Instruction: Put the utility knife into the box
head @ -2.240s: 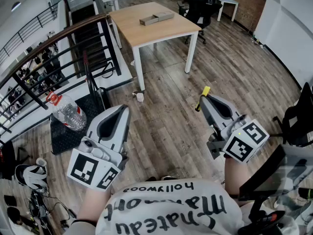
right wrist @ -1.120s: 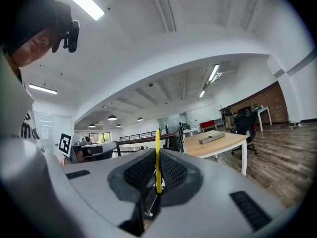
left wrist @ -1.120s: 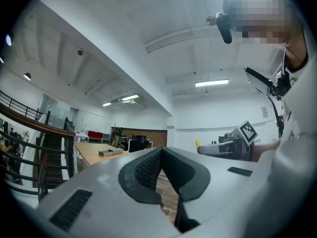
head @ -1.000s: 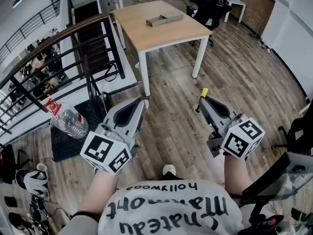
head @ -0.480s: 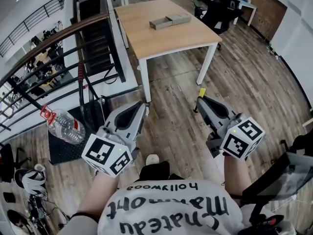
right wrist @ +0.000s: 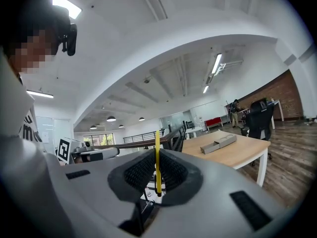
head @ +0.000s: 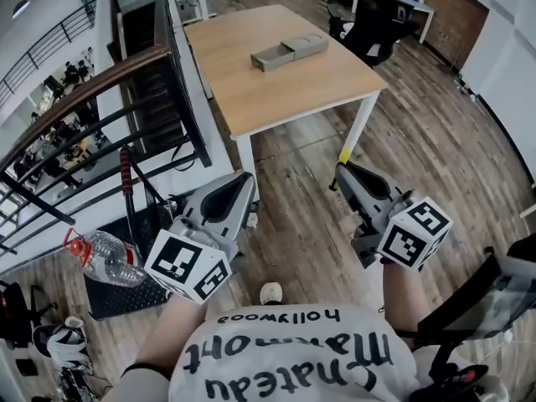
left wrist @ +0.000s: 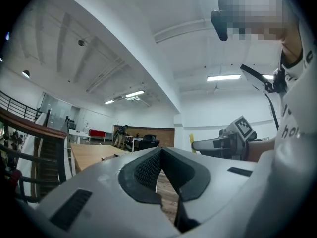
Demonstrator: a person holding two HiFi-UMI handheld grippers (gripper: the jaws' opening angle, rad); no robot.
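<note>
A grey box point(head: 289, 50), a sleeve with its drawer pulled out at the left, lies on the wooden table point(head: 251, 99) ahead of me. It also shows far off in the right gripper view as the same box point(right wrist: 220, 143). My right gripper point(head: 341, 171) is shut on the yellow utility knife point(head: 343, 156), which stands up thin between the pads as the knife point(right wrist: 157, 162). Both grippers hang over the wooden floor, short of the table. My left gripper point(head: 248, 179) is shut with nothing in it, and its pads point(left wrist: 148, 167) meet at the tip.
A dark stair railing point(head: 100, 82) runs along the left. A water bottle point(head: 105, 258) lies on a black mat point(head: 126, 296) by my left side. White table legs point(head: 360, 128) stand just ahead. Office chairs point(head: 368, 23) and more desks stand beyond the table.
The table and box have come nearer and lower in the head view as I walk forward. Both grippers keep their pose, the right one still shut on the knife.
</note>
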